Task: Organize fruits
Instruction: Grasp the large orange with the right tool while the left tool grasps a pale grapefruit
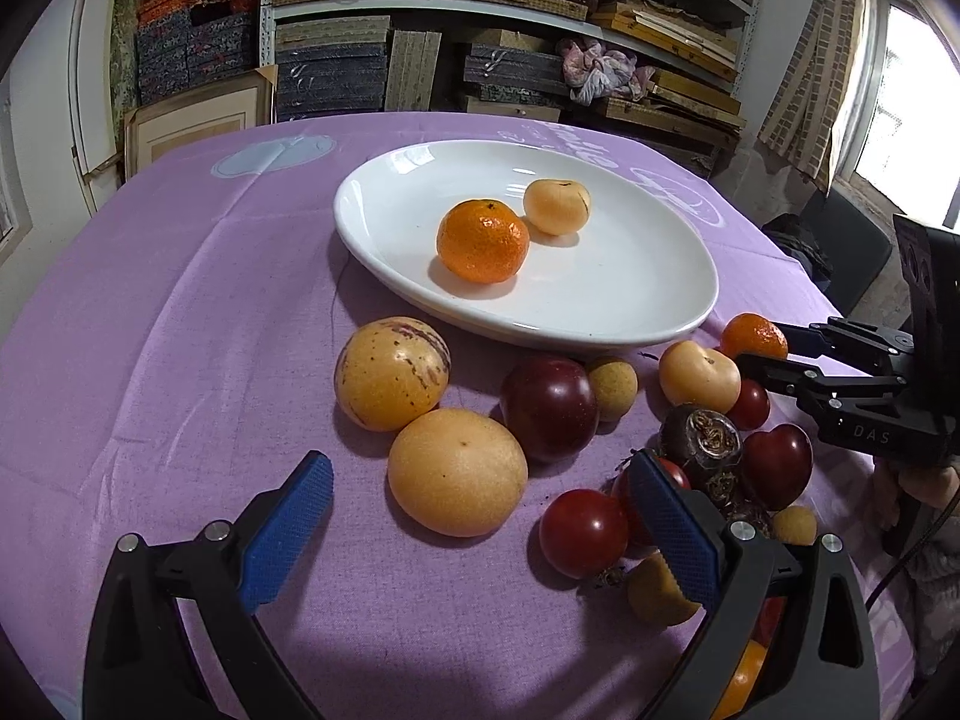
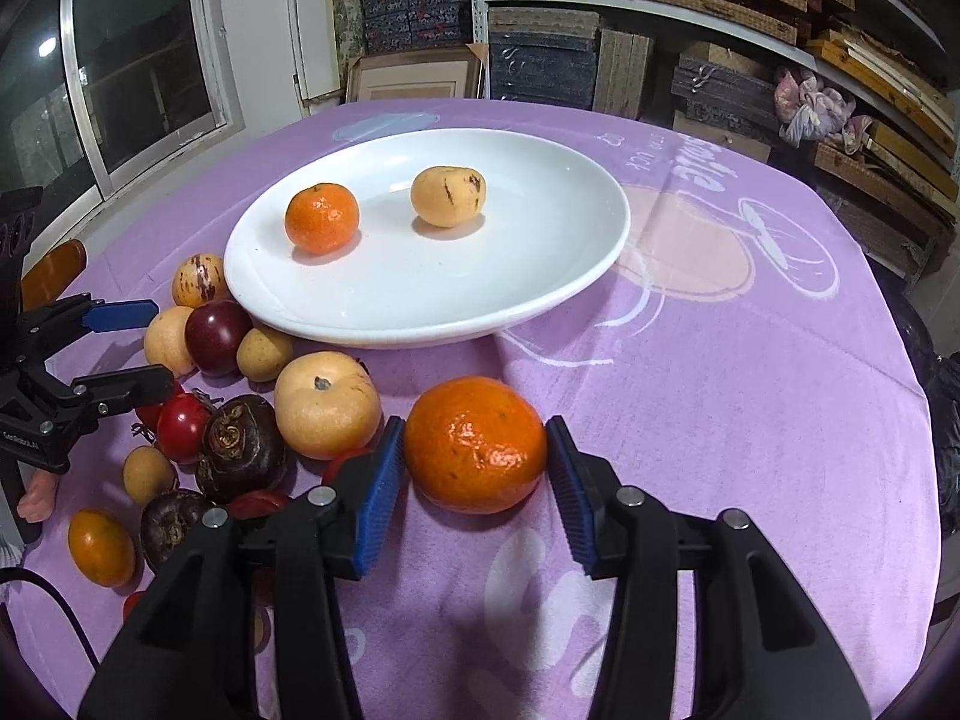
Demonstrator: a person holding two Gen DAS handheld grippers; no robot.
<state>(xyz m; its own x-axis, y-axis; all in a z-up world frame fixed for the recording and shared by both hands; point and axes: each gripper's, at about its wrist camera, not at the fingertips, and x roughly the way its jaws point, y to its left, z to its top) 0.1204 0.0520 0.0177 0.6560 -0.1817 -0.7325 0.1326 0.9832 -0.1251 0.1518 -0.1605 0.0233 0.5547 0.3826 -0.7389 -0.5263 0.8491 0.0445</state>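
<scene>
A white oval plate (image 1: 384, 252) (image 2: 540, 276) holds a tangerine (image 1: 483, 240) (image 2: 322, 218) and a pale yellow fruit (image 1: 556, 206) (image 2: 448, 196). In front of it lies a pile of loose fruit. My right gripper (image 2: 474, 450) (image 1: 762, 354) is shut on a second tangerine (image 2: 476, 444) (image 1: 753, 333), which rests on the purple cloth right of the pile. Both blue pads press its sides. My left gripper (image 1: 480, 462) (image 2: 138, 348) is open. A round yellow fruit (image 1: 457, 472) sits between and just beyond its fingertips, untouched.
The pile holds a streaked yellow melon-like fruit (image 1: 391, 373), a dark plum (image 1: 549, 408), red tomatoes (image 1: 583, 531), dark water chestnuts (image 2: 240, 447), small tan longans (image 2: 264, 354) and a kumquat (image 2: 101, 547). Purple cloth (image 2: 750, 420) covers the table. Shelves of boxes stand behind.
</scene>
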